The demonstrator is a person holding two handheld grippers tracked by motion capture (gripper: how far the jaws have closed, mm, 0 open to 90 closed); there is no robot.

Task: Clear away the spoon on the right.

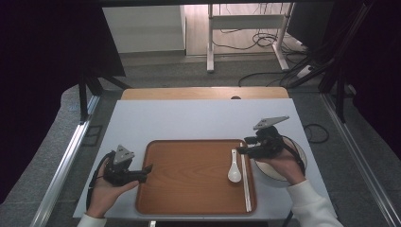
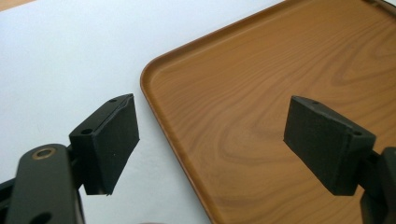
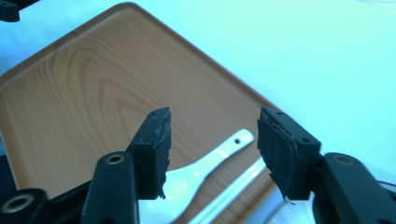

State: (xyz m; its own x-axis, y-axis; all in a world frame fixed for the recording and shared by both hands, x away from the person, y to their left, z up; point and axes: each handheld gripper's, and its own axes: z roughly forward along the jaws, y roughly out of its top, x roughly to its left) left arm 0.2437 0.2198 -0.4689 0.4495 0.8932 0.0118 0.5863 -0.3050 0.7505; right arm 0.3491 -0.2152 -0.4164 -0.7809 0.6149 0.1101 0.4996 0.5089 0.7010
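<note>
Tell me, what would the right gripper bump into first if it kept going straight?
Probably the white spoon on the wooden tray: the open right gripper points down at its handle. Depth is hard to judge.

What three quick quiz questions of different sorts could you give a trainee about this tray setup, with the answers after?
1. True or false: the white spoon lies on the wooden tray.
2. Multiple choice: the white chopsticks lie A) along the tray's right side, beside the spoon; B) on the bare table left of the tray; C) between the left gripper's jaws.
3. Fill in: the right gripper is held over the near side of a white ____ that sits to the right of the tray.

Key: 1 true. 2 A. 3 bowl. Both the right gripper and the left gripper are open and hold nothing.
</note>
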